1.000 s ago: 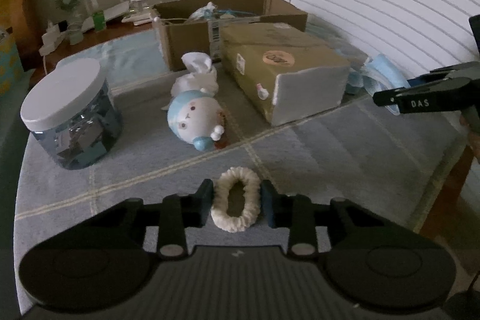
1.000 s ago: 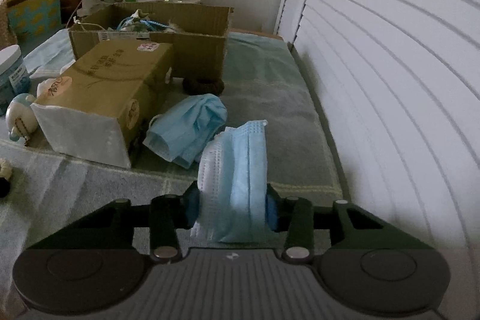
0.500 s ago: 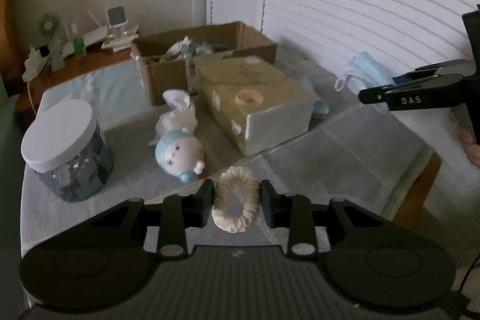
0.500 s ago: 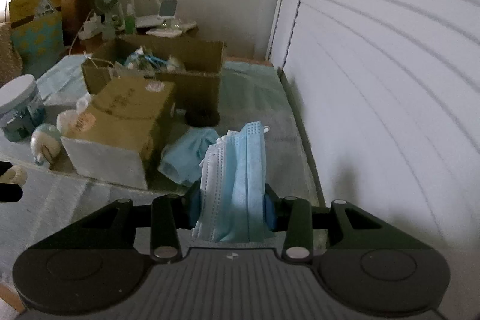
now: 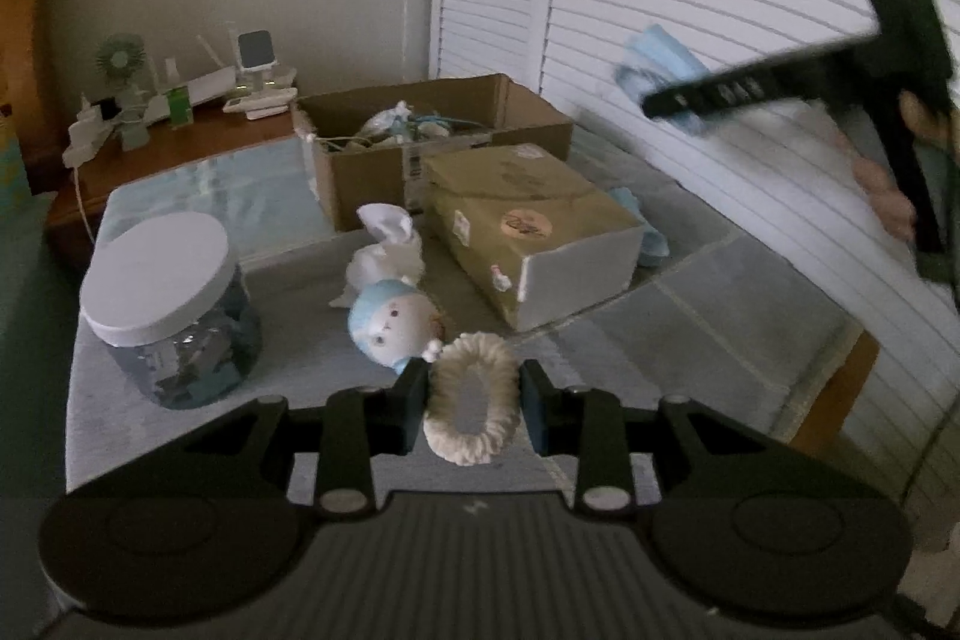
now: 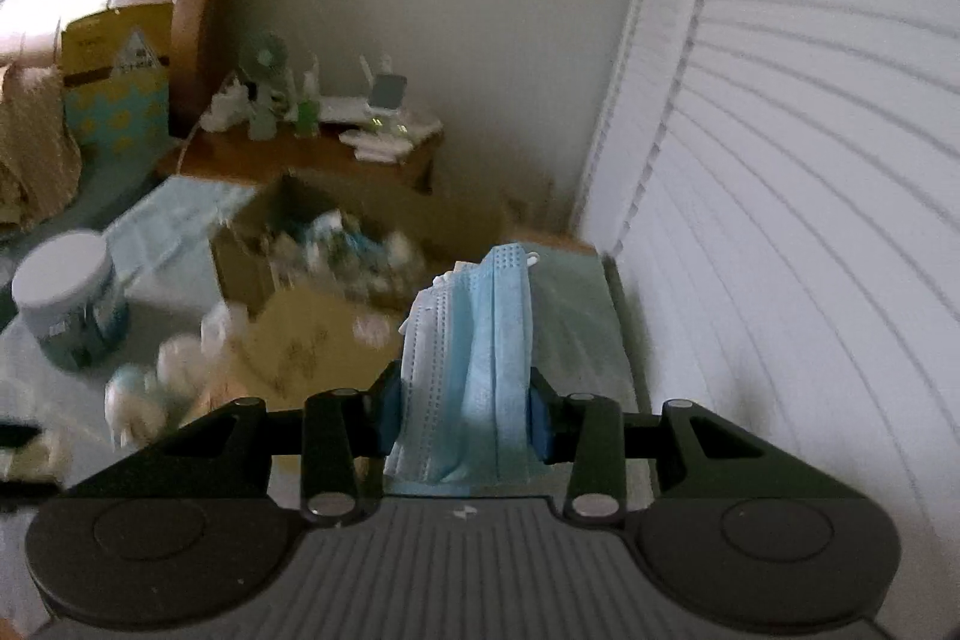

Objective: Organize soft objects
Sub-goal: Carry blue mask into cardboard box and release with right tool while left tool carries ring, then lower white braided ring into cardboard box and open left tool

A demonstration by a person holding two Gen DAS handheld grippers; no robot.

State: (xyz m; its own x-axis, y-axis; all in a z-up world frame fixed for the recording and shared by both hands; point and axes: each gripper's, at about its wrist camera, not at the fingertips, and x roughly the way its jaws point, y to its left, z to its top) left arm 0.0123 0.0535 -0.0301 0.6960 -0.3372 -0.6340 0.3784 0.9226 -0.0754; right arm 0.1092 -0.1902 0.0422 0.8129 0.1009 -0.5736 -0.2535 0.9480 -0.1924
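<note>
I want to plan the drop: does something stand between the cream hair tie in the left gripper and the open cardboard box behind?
Yes. The plush doll and the closed tan box lie on the table between the cream hair tie, clamped in the left gripper, and the open cardboard box. The tie is already lifted, so passing above them seems possible.
</note>
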